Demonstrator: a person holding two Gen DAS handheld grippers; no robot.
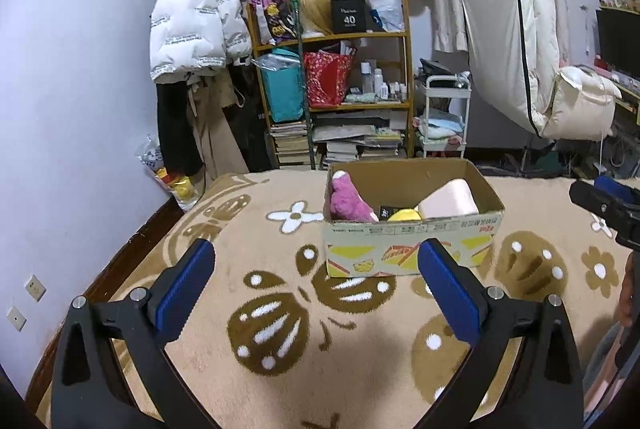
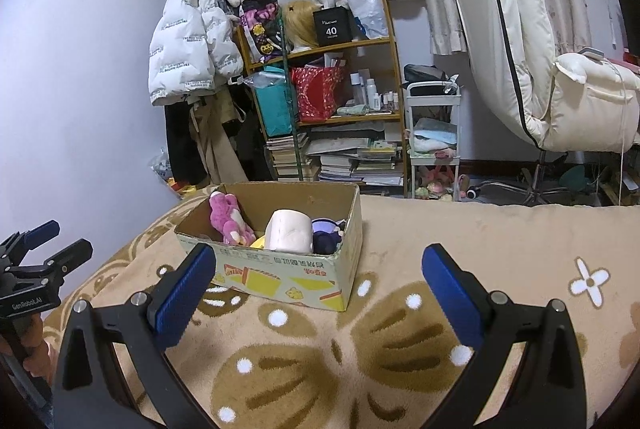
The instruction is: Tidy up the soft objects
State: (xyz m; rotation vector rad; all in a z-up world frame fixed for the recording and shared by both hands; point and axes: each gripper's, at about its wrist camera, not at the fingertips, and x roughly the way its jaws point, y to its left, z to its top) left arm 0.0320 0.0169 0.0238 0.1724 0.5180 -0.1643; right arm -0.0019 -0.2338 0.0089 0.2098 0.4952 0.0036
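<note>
Soft objects are seen packed in an open cardboard box (image 1: 412,241), printed with yellow and red graphics, at frame centre in the left wrist view and centre-left (image 2: 280,269) in the right wrist view. Box is set on a fuzzy tan blanket (image 1: 280,269) patterned with brown butterflies and white flowers.

Contents: a shaggy pink plush toy (image 1: 346,199) propped against the left inner wall; a smooth pale pink rounded block (image 1: 450,203), read as a cream roll-like shape (image 2: 290,235) from the other side; a yellow item (image 1: 404,215) between them, mostly hidden; a dark purple plush (image 2: 326,235) at the right end, seen only in the right wrist view.

Left gripper (image 1: 316,261): jaws spread wide, ribbed blue pads, nothing held. Box is just beyond the tips, its front face partly covered by the right-hand finger.

Right gripper (image 2: 318,265): jaws spread wide, nothing held. Box lies ahead, toward the left-hand finger, whose tip overlaps the box's front left corner in frame; actual contact cannot be judged.

Each gripper is also visible at the edge of the other's view.
</note>
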